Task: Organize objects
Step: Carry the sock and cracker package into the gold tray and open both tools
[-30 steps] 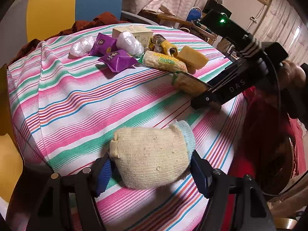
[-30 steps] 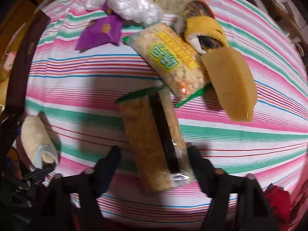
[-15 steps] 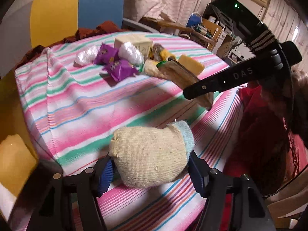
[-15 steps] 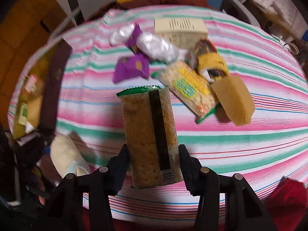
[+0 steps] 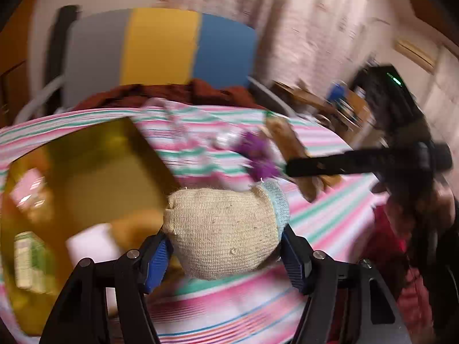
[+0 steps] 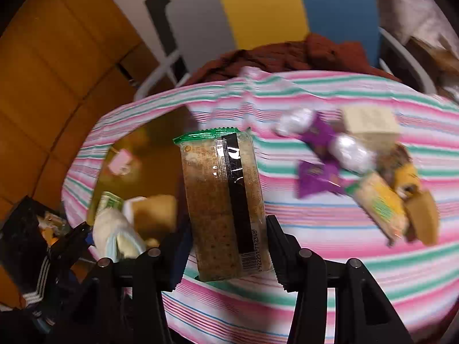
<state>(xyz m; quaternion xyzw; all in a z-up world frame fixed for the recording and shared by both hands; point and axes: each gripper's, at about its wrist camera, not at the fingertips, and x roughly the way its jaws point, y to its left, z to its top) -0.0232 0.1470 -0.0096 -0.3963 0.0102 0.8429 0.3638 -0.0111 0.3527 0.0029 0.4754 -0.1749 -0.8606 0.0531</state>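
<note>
The left gripper (image 5: 223, 246) is clamped on a sock (image 5: 221, 226); the right gripper (image 6: 226, 246) is clamped on a cracker pack (image 6: 223, 200), both raised above the table.

Motion blur smears the purple packets (image 5: 259, 157) beyond the left gripper (image 5: 223, 250), whose rolled sock (image 5: 222, 229) hides the yellow bin's (image 5: 86, 160) near corner, while the bin's contents (image 5: 28, 255) to its left blur past recognition.

Both grippers now swing left: the rolled sock (image 5: 223, 229) and cracker pack (image 6: 223, 200) hang beside the yellow tray (image 6: 149, 154), away from the far pile.
</note>
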